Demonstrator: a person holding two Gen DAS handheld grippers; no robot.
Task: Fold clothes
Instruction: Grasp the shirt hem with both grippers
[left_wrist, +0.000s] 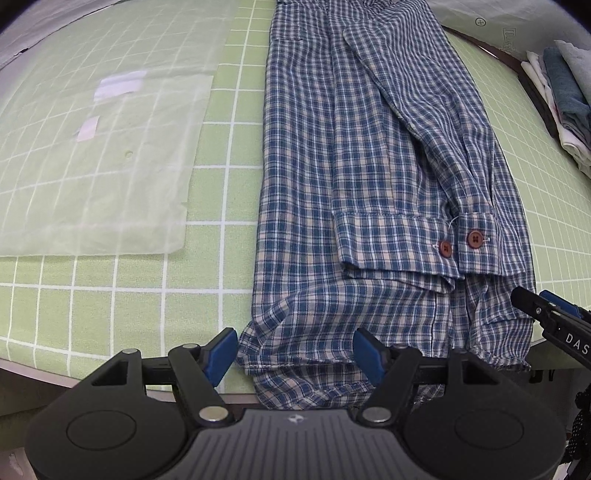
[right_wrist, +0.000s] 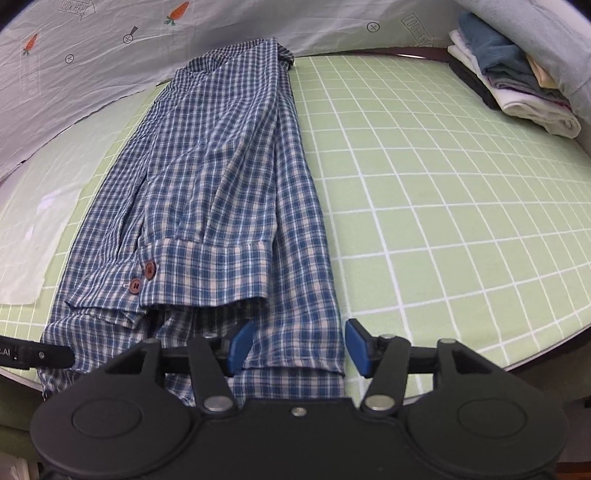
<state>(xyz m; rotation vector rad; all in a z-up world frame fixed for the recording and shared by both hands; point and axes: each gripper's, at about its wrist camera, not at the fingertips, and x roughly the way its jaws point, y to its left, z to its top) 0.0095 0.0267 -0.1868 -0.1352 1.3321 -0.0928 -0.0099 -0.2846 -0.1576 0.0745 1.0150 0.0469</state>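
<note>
Left wrist view, shirt hem between both grippers' open jaws, ungripped.

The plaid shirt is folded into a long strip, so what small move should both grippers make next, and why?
Probably close both on the near hem. The left gripper and right gripper are open, straddling the hem of the plaid shirt, which overhangs the table edge; sleeves already lie folded in.

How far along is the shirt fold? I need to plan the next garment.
Done: the plaid shirt lies in a long strip, its buttoned cuff laid across it. In hand: nothing; left gripper and right gripper stand open over the hem. Left: folding the strip lengthwise, then stacking it with the folded pile.
</note>
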